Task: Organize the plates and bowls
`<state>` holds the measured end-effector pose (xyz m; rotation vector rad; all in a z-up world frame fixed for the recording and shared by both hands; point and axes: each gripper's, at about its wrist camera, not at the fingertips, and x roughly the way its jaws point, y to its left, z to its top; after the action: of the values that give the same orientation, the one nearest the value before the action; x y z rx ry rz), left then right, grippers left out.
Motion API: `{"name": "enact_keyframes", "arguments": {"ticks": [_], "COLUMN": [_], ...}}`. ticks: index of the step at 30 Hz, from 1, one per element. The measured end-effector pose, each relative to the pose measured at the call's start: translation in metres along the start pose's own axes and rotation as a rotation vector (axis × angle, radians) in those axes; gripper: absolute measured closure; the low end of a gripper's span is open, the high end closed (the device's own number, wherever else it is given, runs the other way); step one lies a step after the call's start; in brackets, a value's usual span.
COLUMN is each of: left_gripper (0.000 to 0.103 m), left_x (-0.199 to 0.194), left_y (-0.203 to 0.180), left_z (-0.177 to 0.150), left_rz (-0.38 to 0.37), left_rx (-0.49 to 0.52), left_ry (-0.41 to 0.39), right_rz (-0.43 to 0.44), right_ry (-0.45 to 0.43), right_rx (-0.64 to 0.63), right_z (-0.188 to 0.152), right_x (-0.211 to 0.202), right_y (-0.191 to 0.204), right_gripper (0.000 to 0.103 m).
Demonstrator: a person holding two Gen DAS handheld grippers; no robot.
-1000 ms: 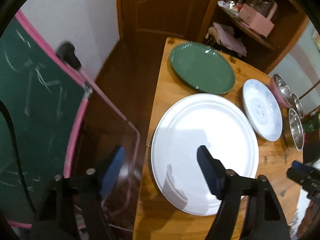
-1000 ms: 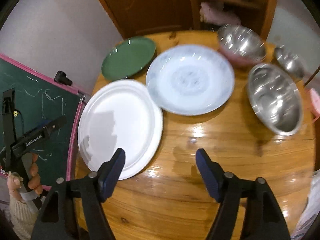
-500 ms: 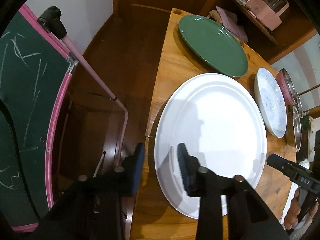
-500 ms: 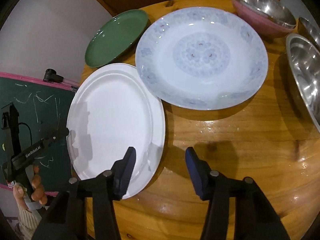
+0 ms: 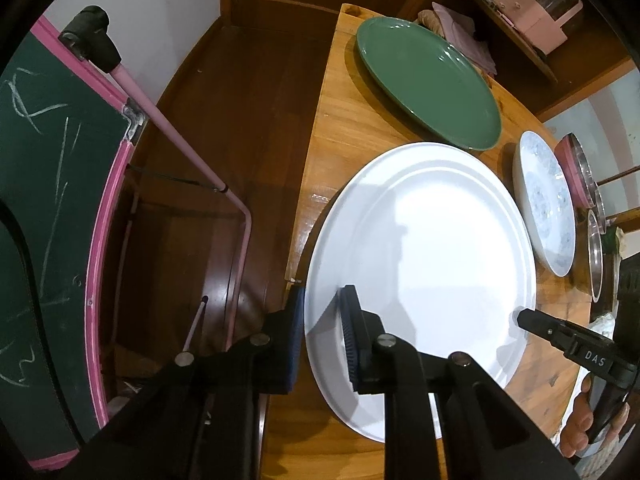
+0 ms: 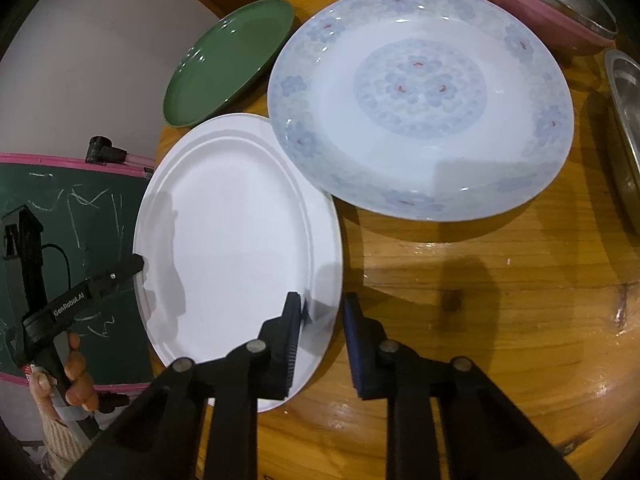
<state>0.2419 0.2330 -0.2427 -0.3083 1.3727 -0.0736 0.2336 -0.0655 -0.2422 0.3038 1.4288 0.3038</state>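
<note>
A large white plate [image 5: 432,256] lies at the table's near-left edge; it also shows in the right wrist view [image 6: 236,240]. My left gripper [image 5: 322,332] is shut on its left rim, one finger under and one on top. My right gripper [image 6: 322,336] is shut on its opposite rim. A green plate [image 5: 428,80] lies behind it, also seen in the right wrist view [image 6: 228,60]. A blue-patterned plate [image 6: 420,96] lies to the right, its rim over the white plate's edge.
A pink bowl with a steel liner [image 6: 552,4] and a steel bowl [image 6: 628,128] stand at the right. A green chalkboard with a pink frame [image 5: 52,200] stands left of the wooden table [image 6: 500,300]. A shelf with clutter [image 5: 520,8] is behind.
Both grippers moved in to the white plate and closed from wide open onto its opposite rims.
</note>
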Motion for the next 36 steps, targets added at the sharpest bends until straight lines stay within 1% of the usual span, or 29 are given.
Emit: {"name": "enact_keyframes", "arguments": {"ticks": [3, 6, 10, 13, 17, 19, 21, 27, 30, 32, 36], "left_gripper": [0.086, 0.086, 0.083, 0.085, 0.086, 0.087, 0.088, 0.089, 0.089, 0.089, 0.089], "left_x": [0.000, 0.001, 0.001, 0.001, -0.001, -0.005, -0.014, -0.059, -0.084, -0.094, -0.103], "left_y": [0.002, 0.005, 0.007, 0.005, -0.002, -0.003, -0.006, -0.022, -0.042, -0.051, -0.071], "left_z": [0.004, 0.006, 0.007, 0.006, 0.003, -0.001, -0.005, -0.032, -0.055, -0.066, -0.099], "left_rz": [0.001, -0.013, -0.011, -0.017, 0.011, 0.010, 0.008, -0.012, -0.024, -0.031, -0.064], "left_rx": [0.002, -0.014, -0.021, -0.016, 0.012, 0.005, 0.004, 0.026, 0.073, 0.091, 0.124], "left_ry": [0.003, 0.011, 0.016, 0.020, 0.023, 0.026, 0.013, -0.024, -0.049, -0.055, -0.037], "right_rz": [-0.007, -0.001, -0.003, -0.008, -0.025, -0.033, -0.033, 0.007, -0.016, -0.031, -0.091], "right_ry": [-0.003, -0.004, -0.005, -0.008, -0.015, -0.014, -0.016, -0.012, -0.037, -0.052, -0.075], "right_rx": [-0.005, -0.001, -0.003, -0.003, -0.011, -0.014, -0.013, -0.038, -0.068, -0.080, -0.107], "right_z": [0.001, 0.001, 0.000, 0.000, 0.000, -0.001, -0.003, -0.023, -0.041, -0.055, -0.087], "right_x": [0.001, -0.001, 0.000, 0.001, 0.003, 0.001, -0.002, -0.027, -0.050, -0.068, -0.095], "right_y": [0.002, -0.001, 0.001, 0.002, 0.007, 0.007, 0.008, 0.005, 0.004, 0.002, -0.002], "right_gripper": [0.084, 0.084, 0.084, 0.084, 0.084, 0.084, 0.084, 0.084, 0.084, 0.084, 0.083]}}
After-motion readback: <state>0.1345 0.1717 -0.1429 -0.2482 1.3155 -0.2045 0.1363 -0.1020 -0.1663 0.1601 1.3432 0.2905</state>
